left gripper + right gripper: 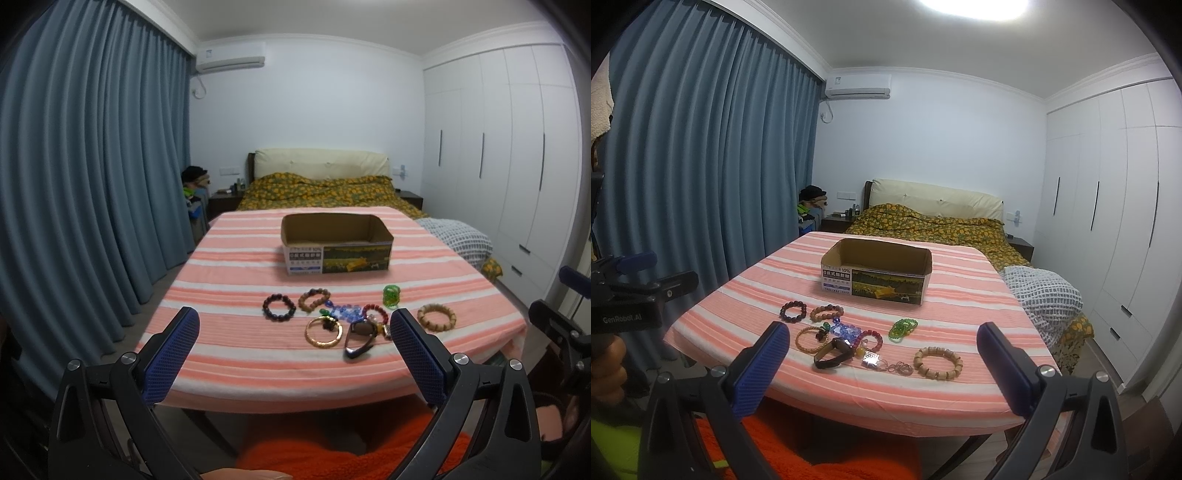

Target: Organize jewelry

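An open cardboard box (334, 243) (875, 273) stands empty mid-table on the pink striped cloth (229, 295) (960, 295). In front of it lie a dark bead bracelet (279, 307) (793, 311), a brown bead bracelet (314, 298) (826, 312), a gold bangle (324, 331) (809, 339), blue crystal beads (345, 312) (846, 330), a green bracelet (391, 295) (903, 328), a black wristband (359, 338) (833, 354) and a light wooden bracelet (437, 318) (938, 362). My left gripper (295, 328) and right gripper (881, 343) are open and empty, short of the table's near edge.
Behind the table is a bed with a yellow-green cover (317, 192) (931, 229). Blue curtains (92, 166) hang on the left, white wardrobes (498, 147) stand on the right. An orange cloth (831, 443) lies below the grippers. The left gripper's body shows in the right wrist view (628, 295).
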Motion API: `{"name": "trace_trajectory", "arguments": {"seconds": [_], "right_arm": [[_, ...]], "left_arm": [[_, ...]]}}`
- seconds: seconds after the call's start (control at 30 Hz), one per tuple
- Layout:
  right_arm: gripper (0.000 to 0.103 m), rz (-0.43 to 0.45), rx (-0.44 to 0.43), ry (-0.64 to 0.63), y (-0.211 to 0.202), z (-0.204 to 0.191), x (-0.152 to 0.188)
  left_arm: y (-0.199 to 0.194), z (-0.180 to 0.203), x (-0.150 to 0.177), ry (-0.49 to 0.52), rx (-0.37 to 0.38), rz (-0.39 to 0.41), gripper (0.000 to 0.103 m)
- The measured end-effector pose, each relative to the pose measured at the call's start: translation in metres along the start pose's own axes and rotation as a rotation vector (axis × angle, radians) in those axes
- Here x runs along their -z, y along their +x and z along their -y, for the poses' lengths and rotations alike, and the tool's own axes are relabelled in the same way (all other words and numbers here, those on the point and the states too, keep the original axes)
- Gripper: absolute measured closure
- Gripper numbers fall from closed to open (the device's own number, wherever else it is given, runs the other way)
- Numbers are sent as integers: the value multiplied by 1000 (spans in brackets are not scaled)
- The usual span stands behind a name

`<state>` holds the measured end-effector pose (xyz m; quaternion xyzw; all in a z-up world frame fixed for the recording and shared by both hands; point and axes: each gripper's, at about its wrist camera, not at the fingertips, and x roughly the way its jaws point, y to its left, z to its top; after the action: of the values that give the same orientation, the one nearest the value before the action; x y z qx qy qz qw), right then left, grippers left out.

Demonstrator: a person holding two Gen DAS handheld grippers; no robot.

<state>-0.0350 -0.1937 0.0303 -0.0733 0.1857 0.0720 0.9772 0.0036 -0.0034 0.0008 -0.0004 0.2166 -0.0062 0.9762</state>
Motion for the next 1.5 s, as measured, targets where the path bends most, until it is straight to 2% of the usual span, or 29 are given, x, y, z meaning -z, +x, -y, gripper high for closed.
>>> {"name": "trace_trajectory", "arguments": {"seconds": [0.43, 1.5], "right_arm": [[0, -9, -25, 23, 1, 2, 0], [0, -10, -25, 27, 3, 2, 1]], "left_arm": [[-2, 6, 1, 12, 8, -1, 0], [-1, 1, 2, 0, 8, -17, 0]]}}
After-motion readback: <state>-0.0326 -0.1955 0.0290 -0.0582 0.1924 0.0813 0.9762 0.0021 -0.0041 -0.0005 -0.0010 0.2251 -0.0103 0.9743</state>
